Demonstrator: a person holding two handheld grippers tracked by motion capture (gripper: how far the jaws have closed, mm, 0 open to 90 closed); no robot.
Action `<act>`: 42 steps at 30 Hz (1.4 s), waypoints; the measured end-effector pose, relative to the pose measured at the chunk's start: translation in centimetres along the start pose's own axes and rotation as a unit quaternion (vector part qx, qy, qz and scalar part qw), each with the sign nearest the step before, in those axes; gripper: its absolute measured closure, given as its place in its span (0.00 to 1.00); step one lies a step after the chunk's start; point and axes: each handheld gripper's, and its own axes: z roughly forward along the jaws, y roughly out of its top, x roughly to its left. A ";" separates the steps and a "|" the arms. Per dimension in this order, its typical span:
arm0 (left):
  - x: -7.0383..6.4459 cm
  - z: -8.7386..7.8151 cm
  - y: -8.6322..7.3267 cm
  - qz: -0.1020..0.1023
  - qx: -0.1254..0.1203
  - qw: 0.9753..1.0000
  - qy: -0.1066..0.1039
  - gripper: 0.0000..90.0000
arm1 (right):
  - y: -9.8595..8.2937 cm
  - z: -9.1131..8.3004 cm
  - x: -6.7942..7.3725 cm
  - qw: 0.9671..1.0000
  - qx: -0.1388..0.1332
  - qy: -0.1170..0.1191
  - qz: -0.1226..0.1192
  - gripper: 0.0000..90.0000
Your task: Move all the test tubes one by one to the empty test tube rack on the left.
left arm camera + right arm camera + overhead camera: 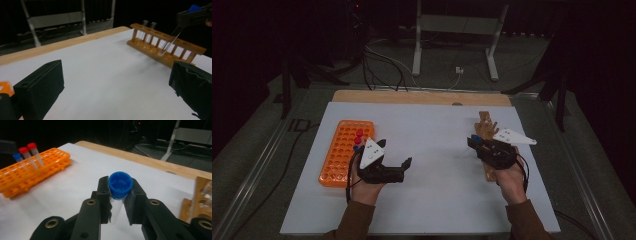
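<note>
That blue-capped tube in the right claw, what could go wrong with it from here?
The right claw pinches the blue-capped tube just under its cap, so the clear body hangs free and tilted; it might slip or swing. Its tip hovers by the wooden rack, near two glass tubes already standing there, so a careless move could knock them. The left claw is open and idle, so nothing would catch a drop.
</note>
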 end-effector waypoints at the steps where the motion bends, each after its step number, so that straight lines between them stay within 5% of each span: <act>1: -0.3 0.2 0.2 0.003 -0.001 1.000 -0.003 0.01 | 0.0 0.0 0.2 1.000 0.001 0.003 -0.002 0.85; 11: -2.8 3.6 0.9 0.009 0.005 0.999 -0.048 0.02 | 0.2 0.3 1.9 0.999 0.003 0.027 -0.021 0.85; 26: -7.1 7.6 0.9 0.058 0.035 0.994 -0.088 0.11 | 0.1 1.2 4.4 0.996 0.023 0.079 -0.036 0.84; 31: -7.6 8.2 0.6 0.074 0.044 0.993 -0.086 0.33 | -0.1 1.5 4.8 0.995 0.029 0.089 -0.035 0.84; 35: -7.6 8.3 0.5 0.070 0.042 0.992 -0.101 0.56 | -0.1 1.6 4.9 0.994 0.029 0.099 -0.030 0.84; 42: -7.7 8.4 0.4 0.069 0.042 0.989 -0.123 0.82 | -0.2 1.6 4.9 0.994 0.031 0.104 -0.027 0.84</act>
